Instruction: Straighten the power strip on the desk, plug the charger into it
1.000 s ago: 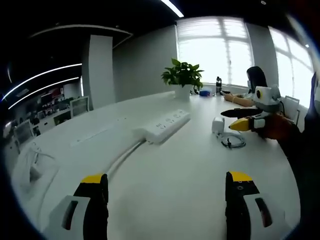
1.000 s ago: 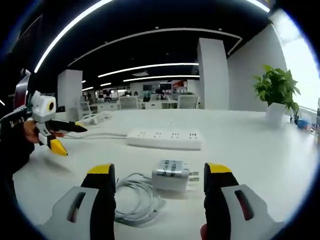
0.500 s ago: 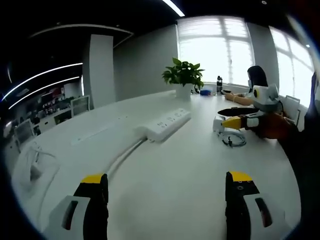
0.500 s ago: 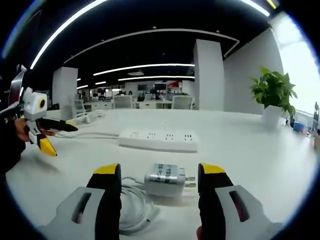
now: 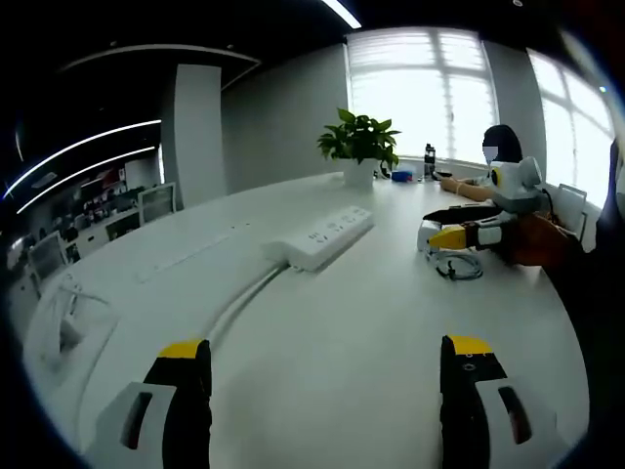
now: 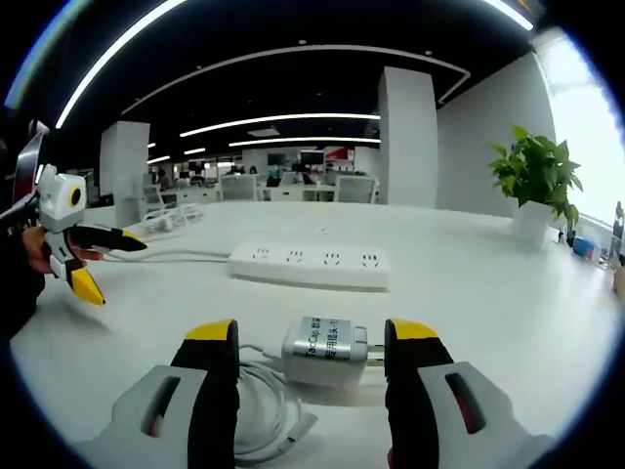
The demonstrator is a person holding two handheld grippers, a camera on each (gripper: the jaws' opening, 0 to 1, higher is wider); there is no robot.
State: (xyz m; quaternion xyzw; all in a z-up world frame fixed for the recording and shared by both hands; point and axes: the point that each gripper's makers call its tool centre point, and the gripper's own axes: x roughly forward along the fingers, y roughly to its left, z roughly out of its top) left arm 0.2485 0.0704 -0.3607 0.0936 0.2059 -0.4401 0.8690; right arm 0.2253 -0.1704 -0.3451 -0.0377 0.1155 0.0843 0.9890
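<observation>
A white power strip lies on the white desk, its cable trailing toward me; in the right gripper view the power strip lies crosswise ahead. A white charger with a coiled white cord sits between the jaws of my right gripper, which is open around it, not touching. In the left gripper view the charger lies by the right gripper. My left gripper hangs open over bare desk, well short of the strip; the right gripper view has this left gripper at far left.
A potted plant stands behind the strip's far end. A person sits at the desk's far right by a bottle. Another cable and plug lie at the left edge. Office chairs and desks stretch behind.
My right gripper has moved forward and lower, so the charger now sits between its open jaws. The left gripper has stayed in place.
</observation>
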